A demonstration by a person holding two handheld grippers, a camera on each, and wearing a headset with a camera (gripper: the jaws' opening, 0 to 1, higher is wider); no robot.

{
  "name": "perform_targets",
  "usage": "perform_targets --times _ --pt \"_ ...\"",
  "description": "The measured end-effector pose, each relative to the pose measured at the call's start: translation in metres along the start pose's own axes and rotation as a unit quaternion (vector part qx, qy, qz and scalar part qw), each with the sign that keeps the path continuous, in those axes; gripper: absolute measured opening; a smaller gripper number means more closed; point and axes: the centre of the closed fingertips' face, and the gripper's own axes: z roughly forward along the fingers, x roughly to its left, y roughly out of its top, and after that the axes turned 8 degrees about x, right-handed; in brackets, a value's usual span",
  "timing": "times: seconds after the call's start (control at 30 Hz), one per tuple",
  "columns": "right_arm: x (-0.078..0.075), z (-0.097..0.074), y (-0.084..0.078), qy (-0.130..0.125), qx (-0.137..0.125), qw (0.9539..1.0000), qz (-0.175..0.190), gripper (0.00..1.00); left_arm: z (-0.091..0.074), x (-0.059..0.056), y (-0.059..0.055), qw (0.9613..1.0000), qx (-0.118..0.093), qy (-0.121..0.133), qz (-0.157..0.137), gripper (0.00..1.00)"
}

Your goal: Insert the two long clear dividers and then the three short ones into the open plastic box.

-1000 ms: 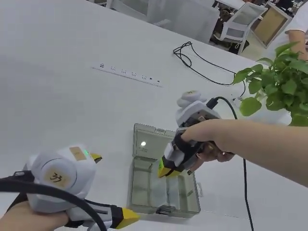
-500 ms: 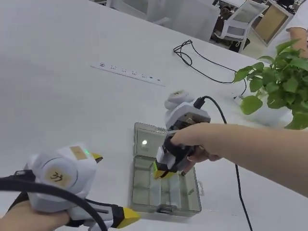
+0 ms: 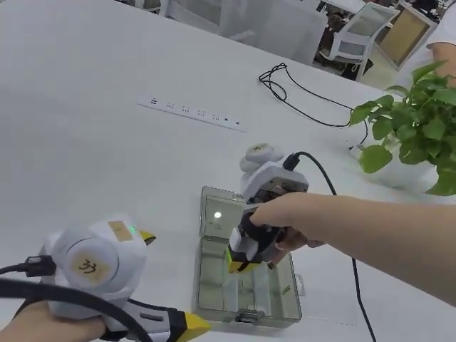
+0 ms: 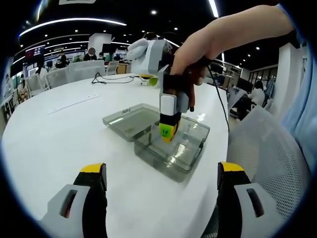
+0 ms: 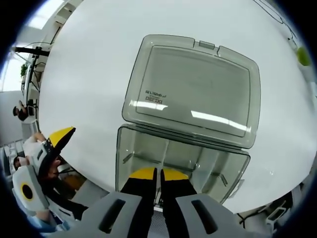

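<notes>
The open clear plastic box (image 3: 208, 303) lies near the table's front edge with its lid (image 3: 217, 211) flat behind it. Thin clear dividers stand inside it. My right gripper (image 3: 239, 265) points straight down into the left part of the box, tips shut. In the right gripper view the tips (image 5: 158, 173) pinch the edge of a clear divider (image 5: 165, 148) that runs to the far wall of the box (image 5: 121, 153). My left gripper (image 3: 169, 279) hovers left of the box, open and holding nothing. In its own view the left gripper (image 4: 161, 171) faces the box (image 4: 163, 166) and the right gripper (image 4: 167, 133).
A white power strip (image 3: 192, 112) lies farther back on the table, with a black cable (image 3: 299, 92) looped beyond it. A green potted plant (image 3: 413, 114) stands at the right. The right gripper's cable (image 3: 349, 235) trails across the table. Chairs (image 3: 353, 39) stand behind.
The right gripper has moved left and down, deeper into the left part of the box. The left gripper has stayed about where it was.
</notes>
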Motion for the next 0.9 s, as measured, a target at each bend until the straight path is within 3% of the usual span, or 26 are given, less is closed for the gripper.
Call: perform_targets --times 0.1,0.23,0.53,0.67,0.8,0.83,0.9 --pt "0.002 -0.002 -0.001 0.015 -0.003 0.9999 -0.001 0.07 -0.001 0.002 0.001 1.0000 0.000 0.002 0.000 0.95" --pt "0.006 -0.004 0.003 0.033 -0.021 0.9992 -0.001 0.24 -0.002 0.002 0.000 1.0000 0.002 0.004 0.001 0.94" --pt "0.013 -0.006 0.005 0.057 -0.046 0.9971 -0.021 0.51 -0.001 -0.004 -0.001 1.0000 0.006 0.001 0.003 0.94" --pt "0.016 -0.008 0.004 0.068 -0.048 0.9963 -0.018 0.59 -0.001 -0.004 -0.001 1.0000 0.007 0.000 0.005 0.94" --pt "0.023 -0.011 0.005 0.088 -0.061 0.9938 -0.028 0.68 -0.002 -0.004 0.000 1.0000 0.008 0.002 0.006 0.94" --pt "0.027 -0.013 0.007 0.107 -0.069 0.9917 -0.015 0.69 -0.002 -0.004 0.000 0.9999 0.008 0.003 0.006 0.94" --pt "0.028 -0.015 0.008 0.109 -0.077 0.9909 -0.019 0.73 -0.003 -0.004 0.002 0.9999 0.008 0.004 0.006 0.94"
